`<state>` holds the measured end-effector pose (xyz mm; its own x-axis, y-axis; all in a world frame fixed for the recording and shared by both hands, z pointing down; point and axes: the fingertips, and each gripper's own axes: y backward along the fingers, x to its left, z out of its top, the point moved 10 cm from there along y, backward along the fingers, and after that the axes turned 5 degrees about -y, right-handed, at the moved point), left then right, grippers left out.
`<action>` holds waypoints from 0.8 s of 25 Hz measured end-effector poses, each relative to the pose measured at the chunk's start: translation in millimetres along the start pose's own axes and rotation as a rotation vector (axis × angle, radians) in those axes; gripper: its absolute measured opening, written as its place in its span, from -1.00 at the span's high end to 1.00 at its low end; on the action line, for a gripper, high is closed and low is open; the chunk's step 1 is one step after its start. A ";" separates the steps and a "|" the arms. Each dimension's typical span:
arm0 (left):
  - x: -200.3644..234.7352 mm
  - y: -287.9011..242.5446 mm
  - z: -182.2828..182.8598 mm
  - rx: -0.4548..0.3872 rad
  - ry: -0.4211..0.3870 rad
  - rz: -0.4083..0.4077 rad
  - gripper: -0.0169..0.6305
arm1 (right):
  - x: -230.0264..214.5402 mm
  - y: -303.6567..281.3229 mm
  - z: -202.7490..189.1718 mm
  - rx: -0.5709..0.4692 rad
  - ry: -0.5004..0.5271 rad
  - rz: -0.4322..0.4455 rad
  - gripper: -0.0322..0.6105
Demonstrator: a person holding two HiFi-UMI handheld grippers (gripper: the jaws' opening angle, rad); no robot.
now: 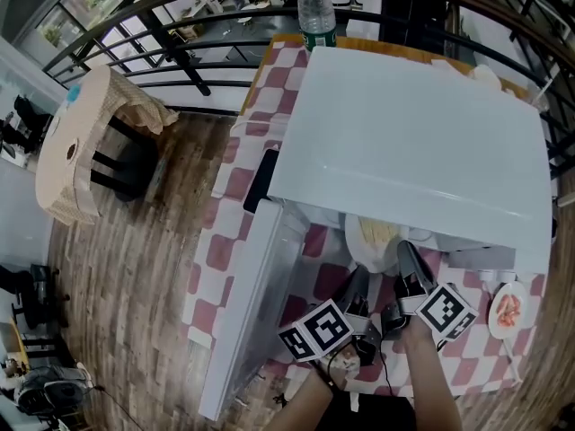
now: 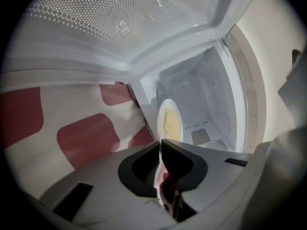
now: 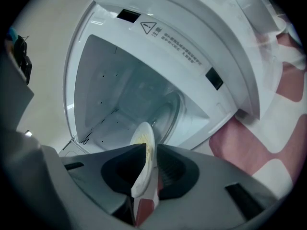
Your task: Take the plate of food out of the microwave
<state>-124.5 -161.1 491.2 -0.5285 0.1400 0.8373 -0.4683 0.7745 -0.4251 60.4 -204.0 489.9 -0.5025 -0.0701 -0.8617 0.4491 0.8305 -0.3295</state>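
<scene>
A white plate of yellowish food [image 1: 373,238] sticks out of the mouth of the white microwave [image 1: 404,124], whose door [image 1: 247,303] hangs open to the left. My right gripper [image 1: 406,257] is shut on the plate's near rim. In the right gripper view, the plate [image 3: 144,140] stands edge-on between the pads, in front of the cavity [image 3: 124,95]. My left gripper [image 1: 358,284] sits just left of the plate, shut with nothing in it. In the left gripper view, the plate [image 2: 170,121] lies beyond its closed tips [image 2: 159,143].
The microwave stands on a red-and-white checked tablecloth [image 1: 220,245]. A small dish of reddish food [image 1: 508,309] lies at the right. A water bottle [image 1: 315,12] stands behind the microwave. A wicker stool [image 1: 76,142] is on the wooden floor at the left.
</scene>
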 end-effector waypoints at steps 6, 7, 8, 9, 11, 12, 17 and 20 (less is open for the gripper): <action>0.4 0.7 0.0 0.007 -0.005 -0.001 0.81 | 1.6 -3.0 -2.3 0.012 -0.012 0.020 0.62; 0.4 0.7 0.0 0.008 -0.004 -0.002 0.81 | 1.6 -3.8 -2.7 0.016 -0.013 0.024 0.66; 0.6 0.7 0.1 0.009 -0.004 -0.004 0.81 | 1.4 -4.3 -3.2 0.021 -0.010 0.021 0.78; 0.8 0.7 0.3 0.011 -0.005 -0.006 0.81 | 1.0 -4.5 -3.6 0.026 -0.005 0.015 0.78; 1.2 0.7 1.0 0.013 -0.011 -0.008 0.81 | 0.8 -5.3 -4.9 0.029 -0.004 0.015 0.78; 1.4 0.7 1.6 0.014 -0.017 -0.008 0.81 | 1.1 -6.2 -5.8 0.027 -0.012 0.025 0.81; 2.2 0.3 4.3 0.012 -0.035 -0.007 0.81 | 0.7 -7.3 -6.4 0.026 -0.021 0.051 0.83; 0.8 1.3 6.2 0.010 -0.044 -0.015 0.80 | 5.1 -10.4 -6.1 0.020 -0.025 0.108 0.83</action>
<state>-129.9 -163.9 489.2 -0.5521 0.1011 0.8276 -0.4834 0.7699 -0.4166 48.6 -209.6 491.2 -0.4317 0.0057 -0.9020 0.5147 0.8227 -0.2412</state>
